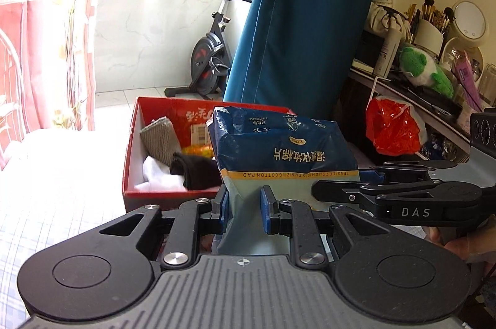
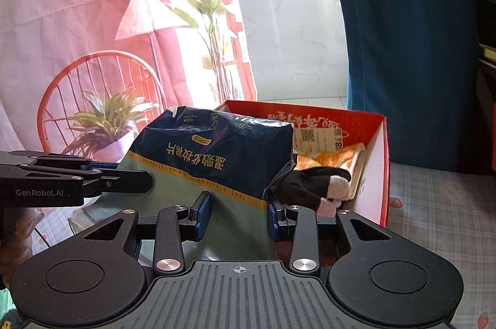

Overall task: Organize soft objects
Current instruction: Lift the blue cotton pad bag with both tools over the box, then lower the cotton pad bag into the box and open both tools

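Together, left tongs (image 1: 245, 212) and right tongs (image 2: 237, 215) pinch the cotton-pad pack's (image 1: 279, 155) near edge.

The soft plastic cotton-pad pack (image 1: 280, 147) is dark navy above and pale grey-green below, split by a yellow band with dark lettering. The open cardboard box (image 2: 376, 171) is red outside, white on its inner walls. Inside lie a beige-grey ribbed cloth (image 1: 159, 140), a black sock (image 1: 198, 172) and an orange-yellow printed cloth (image 2: 336, 158). The bedsheet (image 2: 443, 198) is pale blue-grey plaid.
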Tool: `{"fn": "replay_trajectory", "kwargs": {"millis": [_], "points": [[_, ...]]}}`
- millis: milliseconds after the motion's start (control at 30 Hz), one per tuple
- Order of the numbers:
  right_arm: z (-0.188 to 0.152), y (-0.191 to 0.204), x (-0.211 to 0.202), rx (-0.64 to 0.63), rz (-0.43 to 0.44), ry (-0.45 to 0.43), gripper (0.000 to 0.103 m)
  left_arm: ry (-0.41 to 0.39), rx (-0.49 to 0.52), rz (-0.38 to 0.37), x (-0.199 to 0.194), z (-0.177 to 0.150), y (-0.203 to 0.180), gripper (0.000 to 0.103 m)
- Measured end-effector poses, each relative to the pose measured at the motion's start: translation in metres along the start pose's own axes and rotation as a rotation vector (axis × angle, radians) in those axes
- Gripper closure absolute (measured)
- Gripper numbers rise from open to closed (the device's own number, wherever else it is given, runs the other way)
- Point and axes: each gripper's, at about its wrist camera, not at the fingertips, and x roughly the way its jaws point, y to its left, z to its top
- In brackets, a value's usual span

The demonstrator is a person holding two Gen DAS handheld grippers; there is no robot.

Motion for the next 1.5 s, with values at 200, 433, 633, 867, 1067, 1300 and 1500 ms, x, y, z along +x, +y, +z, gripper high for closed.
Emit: {"fn": "replay_trajectory", "kwargs": {"millis": [200,433,633,867,1067,1300,1500], "points": [[0.015,-0.012,0.006,0.005,-0.001,-0.022,0.070,-0.004,0.015,-0.016,0.009,0.018,0.002,0.081],[0.035,-0.027,0.022,0.012,-0.014,-0.032,0.070,-0.005,0.026,-0.021,0.030,0.038,0.007,0.081],[0.051,-0.049,0.049,0.057,-0.029,-0.014,0.069,0.009,0.032,-0.025,0.058,0.058,0.012,0.081],[0.074,-0.071,0.092,0.075,-0.053,0.010,0.070,0.036,0.000,-0.027,0.096,0.079,0.034,0.081],[0.086,-0.081,0.128,0.067,-0.083,0.071,0.070,0.116,-0.006,0.001,0.131,0.085,0.042,0.081],[0.072,-0.092,0.162,0.069,-0.147,0.199,0.068,0.250,-0.028,0.009,0.168,0.071,0.041,0.080],[0.065,-0.087,0.166,0.017,-0.222,0.217,0.065,0.250,-0.035,0.043,0.168,0.066,0.043,0.079]]}}
